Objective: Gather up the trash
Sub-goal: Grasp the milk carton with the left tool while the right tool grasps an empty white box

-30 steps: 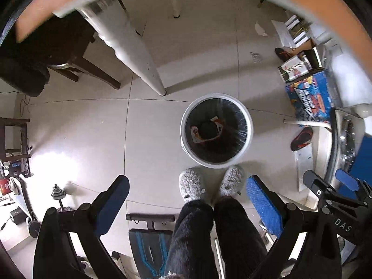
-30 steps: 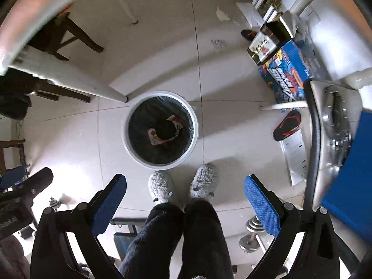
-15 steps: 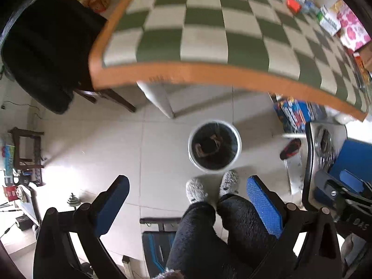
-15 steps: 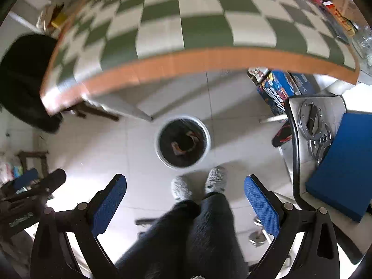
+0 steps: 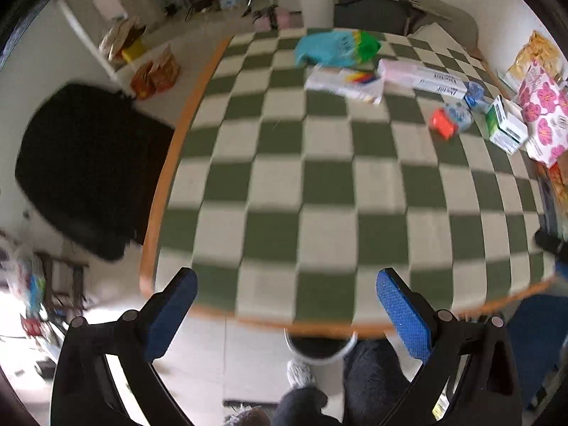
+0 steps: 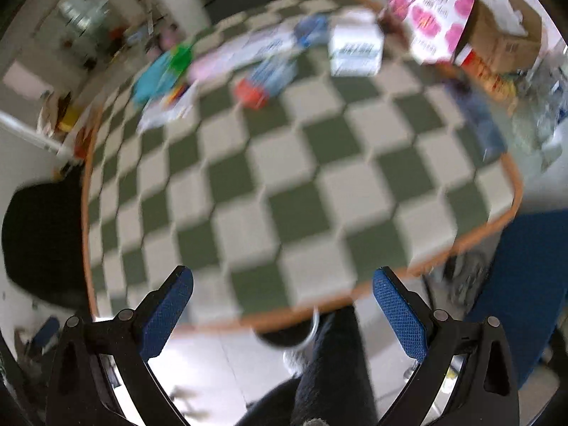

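Observation:
A green-and-white checkered table (image 5: 319,184) fills both views (image 6: 284,177). At its far side lie a turquoise-and-green bag (image 5: 337,48), a white wrapper (image 5: 344,81), a pink-and-white box (image 5: 420,78), and a crushed bottle with a red label (image 5: 449,120), which also shows in the right wrist view (image 6: 262,81). The white trash bin (image 5: 319,349) peeks out under the near table edge; in the right wrist view (image 6: 291,333) it is mostly hidden. My left gripper (image 5: 285,305) and right gripper (image 6: 282,305) are both open and empty above the near edge.
A green-and-white carton (image 5: 506,127) and a pink flowered bag (image 5: 543,120) stand at the table's right side, with a cardboard box (image 6: 504,35) behind. A black chair (image 5: 88,170) is left of the table. The person's legs (image 5: 372,383) stand by the bin.
Both grippers have swung up from looking down at the bin on the floor to looking across the tabletop. The bin has slid almost out of view under the table edge.

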The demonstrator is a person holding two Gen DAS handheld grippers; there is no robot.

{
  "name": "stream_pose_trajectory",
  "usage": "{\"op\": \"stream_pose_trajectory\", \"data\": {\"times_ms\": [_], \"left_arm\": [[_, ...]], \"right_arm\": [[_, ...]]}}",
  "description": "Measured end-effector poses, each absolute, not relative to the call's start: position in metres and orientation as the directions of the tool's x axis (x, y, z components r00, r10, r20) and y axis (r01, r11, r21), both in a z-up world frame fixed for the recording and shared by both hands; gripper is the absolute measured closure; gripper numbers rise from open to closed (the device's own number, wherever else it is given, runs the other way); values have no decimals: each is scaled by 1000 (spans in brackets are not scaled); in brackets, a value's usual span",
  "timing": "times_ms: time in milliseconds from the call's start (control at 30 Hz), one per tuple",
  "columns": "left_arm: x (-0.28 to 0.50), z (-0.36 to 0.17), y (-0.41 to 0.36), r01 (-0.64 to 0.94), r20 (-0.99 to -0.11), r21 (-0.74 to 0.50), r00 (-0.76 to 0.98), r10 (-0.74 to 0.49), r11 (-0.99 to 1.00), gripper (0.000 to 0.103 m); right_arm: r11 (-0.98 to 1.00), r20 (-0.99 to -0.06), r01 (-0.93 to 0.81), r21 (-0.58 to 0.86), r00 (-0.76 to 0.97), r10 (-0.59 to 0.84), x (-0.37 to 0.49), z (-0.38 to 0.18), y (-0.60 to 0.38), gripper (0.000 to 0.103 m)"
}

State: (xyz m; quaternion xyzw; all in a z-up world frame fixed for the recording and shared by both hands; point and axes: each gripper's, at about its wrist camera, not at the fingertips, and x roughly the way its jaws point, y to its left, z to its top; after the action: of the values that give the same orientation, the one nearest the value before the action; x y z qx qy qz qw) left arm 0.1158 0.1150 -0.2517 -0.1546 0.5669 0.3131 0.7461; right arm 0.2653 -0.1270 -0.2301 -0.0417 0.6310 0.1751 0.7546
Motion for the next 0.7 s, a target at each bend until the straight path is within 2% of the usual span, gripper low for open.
{"op": "stream_pose_trajectory", "data": {"times_ms": [200,300,400,567,667,700], "left_arm": [[260,-278,127,-548,-942,192,131,310,814,0],[333,-297,116,-395,-949,201,148,278,896,0],[402,-322,87,-170,-957,221,153,247,960,0],[465,-368,56,42,-980,192,69,189,980,1],[486,-389,50,62,-987,158,25,157,986,12],[491,-394,51,52,-990,144,10,144,988,26]], "right_arm": [[970,-980,-225,93,149,129,436,-246,-122,1],[976,-985,-197,90,128,116,502,-260,-119,1],[979,-989,-189,72,110,94,546,-275,-122,1],[983,-994,-167,71,68,83,581,-299,-134,1],[985,-994,-149,91,47,99,591,-308,-140,1],[985,-994,-144,97,42,104,593,-310,-141,1]]}}
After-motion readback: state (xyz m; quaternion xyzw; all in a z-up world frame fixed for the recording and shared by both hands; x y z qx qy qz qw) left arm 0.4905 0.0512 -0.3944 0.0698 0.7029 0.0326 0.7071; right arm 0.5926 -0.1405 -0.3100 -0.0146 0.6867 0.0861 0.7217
